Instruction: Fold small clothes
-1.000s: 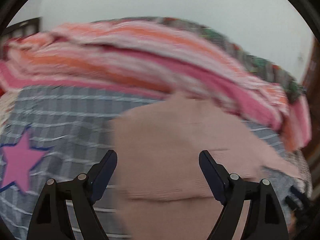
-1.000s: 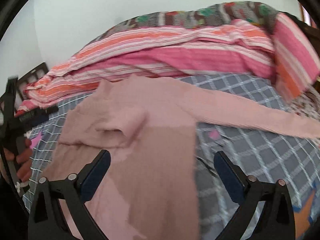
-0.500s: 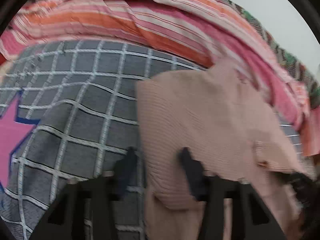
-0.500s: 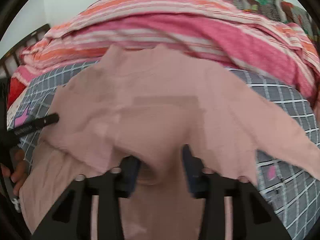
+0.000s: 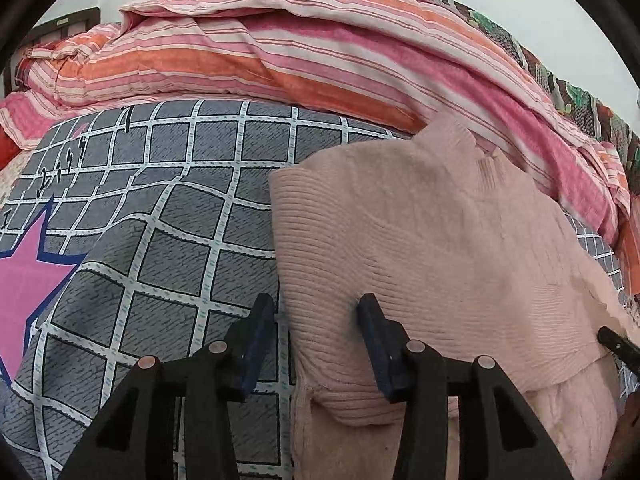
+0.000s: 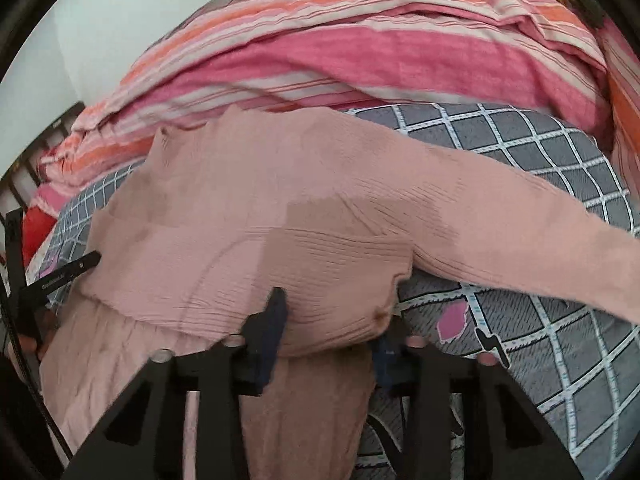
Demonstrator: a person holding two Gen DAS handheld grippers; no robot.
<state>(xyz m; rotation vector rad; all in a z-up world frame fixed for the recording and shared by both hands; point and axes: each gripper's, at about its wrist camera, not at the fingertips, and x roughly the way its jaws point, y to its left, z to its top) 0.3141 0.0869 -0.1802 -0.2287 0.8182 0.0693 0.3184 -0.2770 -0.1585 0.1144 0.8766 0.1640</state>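
sweater (image 5: 440, 232): lying on the checked bedsheet (image 5: 168, 208), folded edge at 6 o'clock, free sleeve (image 6: 540, 248) trailing to 3 o'clock.
left claw (image 5: 316, 316): i'm pinching the edge.
right claw (image 6: 328, 320): i'm nipping the fold.
feel: soft, light, floppy knit; i'm judging corners are best.

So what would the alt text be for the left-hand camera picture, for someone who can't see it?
A black two-fingered tool pinches the folded left edge of a pale pink ribbed sweater lying on a grey checked bedsheet with a pink star. A pink and orange striped blanket is heaped behind.
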